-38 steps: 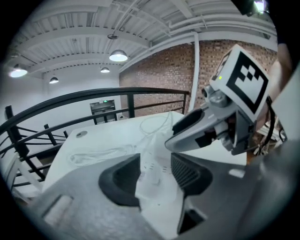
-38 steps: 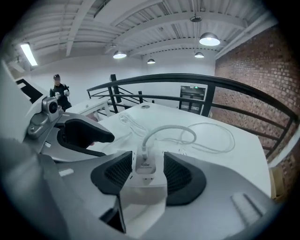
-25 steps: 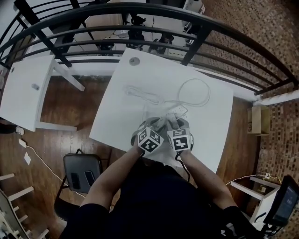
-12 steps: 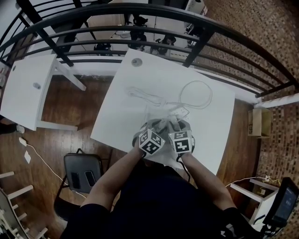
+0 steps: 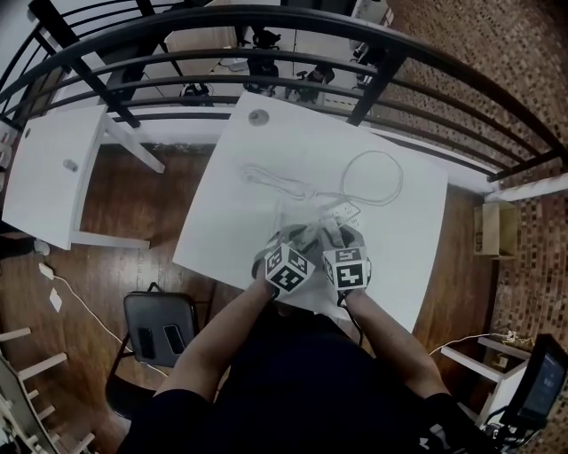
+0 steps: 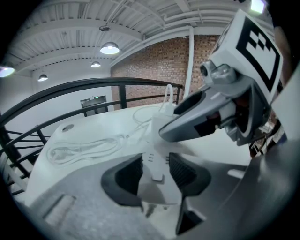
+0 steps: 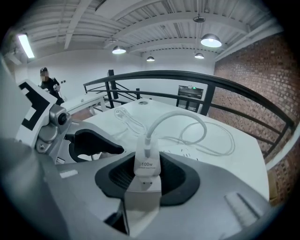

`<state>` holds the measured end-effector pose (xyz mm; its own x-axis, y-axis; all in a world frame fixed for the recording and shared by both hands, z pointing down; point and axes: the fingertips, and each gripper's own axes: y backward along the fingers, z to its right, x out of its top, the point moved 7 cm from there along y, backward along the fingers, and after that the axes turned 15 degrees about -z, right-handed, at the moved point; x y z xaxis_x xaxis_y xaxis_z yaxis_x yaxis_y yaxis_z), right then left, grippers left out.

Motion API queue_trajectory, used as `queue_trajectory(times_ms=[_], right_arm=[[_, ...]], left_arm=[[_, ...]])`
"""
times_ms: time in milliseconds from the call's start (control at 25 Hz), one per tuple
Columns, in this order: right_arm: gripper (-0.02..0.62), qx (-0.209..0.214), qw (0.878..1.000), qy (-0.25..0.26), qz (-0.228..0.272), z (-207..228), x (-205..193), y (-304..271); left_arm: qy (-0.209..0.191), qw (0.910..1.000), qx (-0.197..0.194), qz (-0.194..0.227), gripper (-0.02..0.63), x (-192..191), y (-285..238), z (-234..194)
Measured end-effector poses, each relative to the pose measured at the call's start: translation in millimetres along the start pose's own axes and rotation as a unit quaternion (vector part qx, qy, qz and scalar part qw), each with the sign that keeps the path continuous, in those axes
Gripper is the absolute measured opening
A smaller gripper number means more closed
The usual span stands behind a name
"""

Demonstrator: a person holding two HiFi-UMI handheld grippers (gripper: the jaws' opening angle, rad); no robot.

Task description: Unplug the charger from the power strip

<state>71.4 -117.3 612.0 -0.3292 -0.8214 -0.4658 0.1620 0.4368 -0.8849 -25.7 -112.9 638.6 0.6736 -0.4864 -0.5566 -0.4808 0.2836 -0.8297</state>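
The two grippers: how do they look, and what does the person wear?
The left gripper and right gripper look alike: grey bodies, black ribbed pads on the jaws, a white cube with black square markers. The person wears a dark top; the forearms are uncovered.

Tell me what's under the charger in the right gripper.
The white power strip sits directly under the charger, flush against its base. The prongs and socket are covered, so they cannot be seen.

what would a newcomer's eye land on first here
The two grippers meet near the white table's near edge: the left gripper clamps a white power strip, the right gripper grips a white 100w charger, apparently plugged into it. The charger's white cable arcs away across the table, with a black railing beyond.
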Motion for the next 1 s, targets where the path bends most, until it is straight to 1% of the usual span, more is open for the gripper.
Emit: queue_trajectory(times_ms=[160,320,480,520,640,800,880,1000], right_arm=[[0.141,-0.012,1.000,0.021,0.006,-6.5,5.5,6.5],[0.141,0.001,1.000,-0.002,0.010,-0.7,-1.4,1.9],[0.141,-0.008,1.000,0.015,0.009,-1.0,-2.0,-0.8],[0.141,-0.006,1.000,0.011,0.011,-1.1,-1.2,0.1],[0.141,0.007,1.000,-0.015,0.010,0.4,0.7,2.1],[0.143,0.018,0.999,-0.032,0.021,2.2,1.6,8.5],[0.143,0.038,0.997,-0.060,0.034,3.1,2.2,15.3],[0.143,0.072,0.990,-0.109,0.050,8.0,2.4,27.3]], left_arm=[[-0.001,1.0000,0.000,-0.001,0.181,-0.1,-0.5,-0.9],[-0.002,1.0000,0.000,-0.001,0.181,-1.1,1.7,-0.2],[-0.002,1.0000,0.000,0.000,0.181,-1.0,-1.5,-1.7],[-0.002,1.0000,0.000,0.000,0.181,-1.3,-1.5,-2.2],[-0.001,1.0000,0.000,0.002,0.181,-1.9,-1.4,-3.7],[0.000,1.0000,0.000,0.001,0.181,-1.9,-2.9,-3.7],[-0.001,1.0000,0.000,0.004,0.181,-2.5,-3.2,-4.4],[0.000,0.9999,-0.006,0.011,0.179,-1.5,-2.9,-5.5]])
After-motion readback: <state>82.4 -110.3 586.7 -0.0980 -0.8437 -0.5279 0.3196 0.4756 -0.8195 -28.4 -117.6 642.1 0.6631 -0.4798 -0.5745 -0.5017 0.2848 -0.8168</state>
